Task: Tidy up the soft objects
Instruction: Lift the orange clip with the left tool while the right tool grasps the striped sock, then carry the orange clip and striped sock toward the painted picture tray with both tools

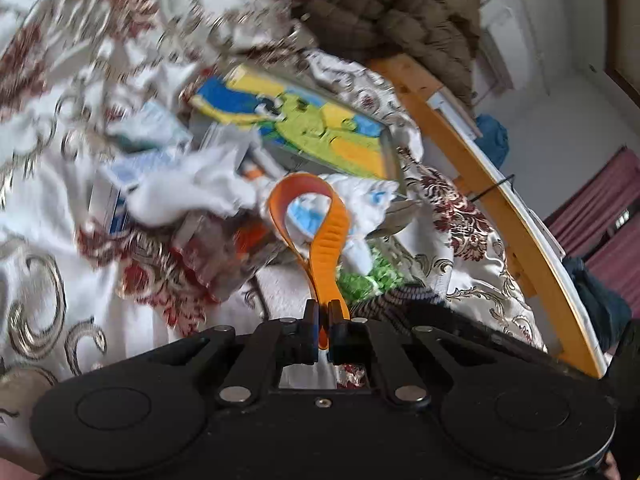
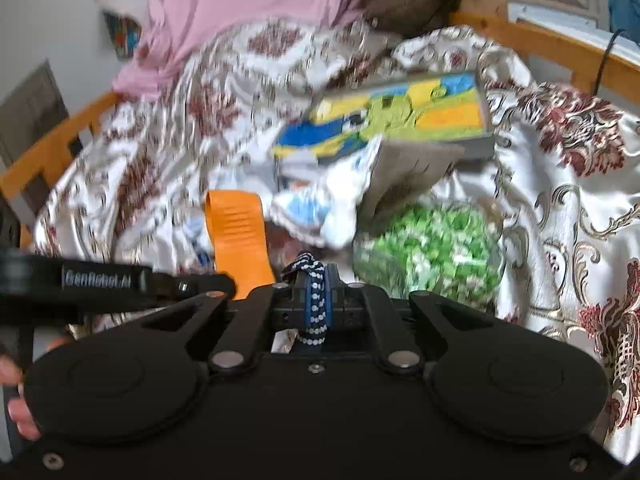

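The left gripper (image 1: pixel 323 320) is closed tight, its black fingers (image 1: pixel 310 322) pinching an orange strap (image 1: pixel 326 240). The right gripper (image 2: pixel 316 300) is likewise clamped, on a navy dotted band (image 2: pixel 316 304). Bare fingertips (image 2: pixel 16 400) show at the right view's left edge.

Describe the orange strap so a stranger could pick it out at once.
On the floral bedspread, below the blue-and-yellow box, the orange strap loops up from the shut left gripper. It is the only ribbed, bright orange band in the white clutter.

Two wrist fisheyes, angled down close over the bedspread (image 1: pixel 60 208), both sharing the colourful box (image 1: pixel 296 120).
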Motion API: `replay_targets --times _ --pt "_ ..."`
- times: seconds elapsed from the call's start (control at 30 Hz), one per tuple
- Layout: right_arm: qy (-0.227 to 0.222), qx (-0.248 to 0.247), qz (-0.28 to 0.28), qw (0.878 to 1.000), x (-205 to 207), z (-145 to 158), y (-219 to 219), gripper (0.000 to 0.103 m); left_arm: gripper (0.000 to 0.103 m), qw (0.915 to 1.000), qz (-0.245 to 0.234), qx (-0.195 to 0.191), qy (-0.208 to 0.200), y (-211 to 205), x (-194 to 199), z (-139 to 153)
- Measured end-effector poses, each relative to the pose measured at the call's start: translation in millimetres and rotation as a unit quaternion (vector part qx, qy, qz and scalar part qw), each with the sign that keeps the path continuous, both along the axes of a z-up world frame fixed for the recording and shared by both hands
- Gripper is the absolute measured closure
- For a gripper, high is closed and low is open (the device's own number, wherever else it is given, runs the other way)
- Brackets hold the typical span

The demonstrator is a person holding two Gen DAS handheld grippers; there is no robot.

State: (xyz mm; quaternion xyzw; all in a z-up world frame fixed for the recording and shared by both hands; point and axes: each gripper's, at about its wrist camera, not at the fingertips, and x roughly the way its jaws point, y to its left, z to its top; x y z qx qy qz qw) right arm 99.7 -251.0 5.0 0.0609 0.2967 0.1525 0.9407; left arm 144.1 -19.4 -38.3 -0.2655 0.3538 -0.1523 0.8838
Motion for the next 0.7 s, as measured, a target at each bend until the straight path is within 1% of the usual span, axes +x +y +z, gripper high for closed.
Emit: replay_targets --times 0.07,0.17,0.27,0.33,0.47,0.53,0.6,0.63,0.7 --pt "-0.025 0.013 -0.011 1.000 -1 5 -6 0.102 0.102 0.9998 -0.002 0.013 -0.016 -5 -3 6" --pt "-0.063 0.015 -0.021 0.998 -4 14 -8 0.102 0.103 0.9987 -0.002 0.030 -0.043 -9 -7 15" --pt "-0.089 0.012 -0.031 0.996 -6 19 -7 0.102 0.103 0.9978 -0.004 0.038 -0.054 -13 -9 19" --pt "-0.092 0.011 -0.035 0.995 -6 19 -10 0.102 0.103 0.9977 -0.005 0.048 -0.048 -15 -8 16" --pt "-0.088 0.012 -0.042 0.995 -7 20 -17 0.102 0.103 0.9982 -0.009 0.055 -0.019 -15 -4 5" --pt "-0.089 0.012 -0.041 0.995 -16 17 -17 0.102 0.103 0.9981 -0.031 0.052 0.010 -16 2 -2" --pt "-0.087 0.010 -0.038 0.995 -17 16 -14 0.102 0.094 0.9967 -0.051 0.055 0.032 -19 6 -10" --pt "-0.085 0.009 -0.038 0.996 -16 14 -13 0.102 0.085 0.9952 -0.058 0.071 0.035 -22 7 -13" --pt "-0.080 0.006 -0.038 0.996 -16 12 -11 0.101 0.075 0.9909 -0.064 0.114 0.032 -30 5 -18"
